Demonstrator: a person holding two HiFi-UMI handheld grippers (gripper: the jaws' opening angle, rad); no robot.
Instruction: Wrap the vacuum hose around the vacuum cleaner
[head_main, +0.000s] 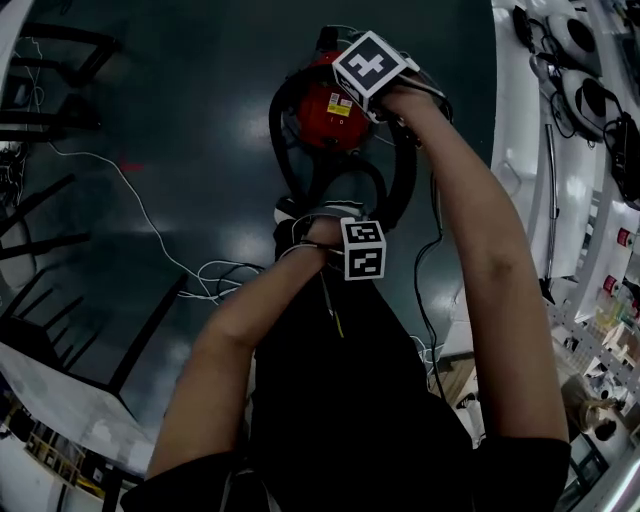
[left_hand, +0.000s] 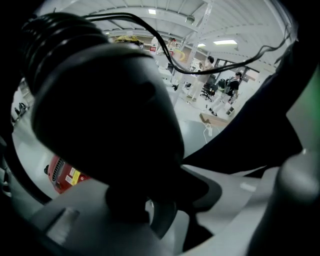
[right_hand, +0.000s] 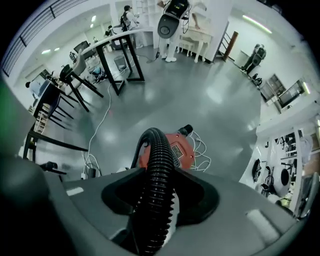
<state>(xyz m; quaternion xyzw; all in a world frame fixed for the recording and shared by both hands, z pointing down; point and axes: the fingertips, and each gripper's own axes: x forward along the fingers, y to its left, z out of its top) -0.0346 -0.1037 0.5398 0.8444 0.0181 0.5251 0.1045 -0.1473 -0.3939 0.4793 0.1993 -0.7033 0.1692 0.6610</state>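
A dark glossy floor (head_main: 150, 90) carries a loose white cable (head_main: 222, 272). Black-legged tables (right_hand: 112, 41) stand along one side; a white table (head_main: 512, 110) bearing dark round tools (head_main: 592, 100) lines the other, under ceiling lights (left_hand: 225, 42)

No words or numbers could be read. The red vacuum cleaner (head_main: 322, 125) bore a yellow and white sticker (head_main: 340, 103), its print too small to make out. The cubes (head_main: 372, 65) showed only black-and-white square markers.
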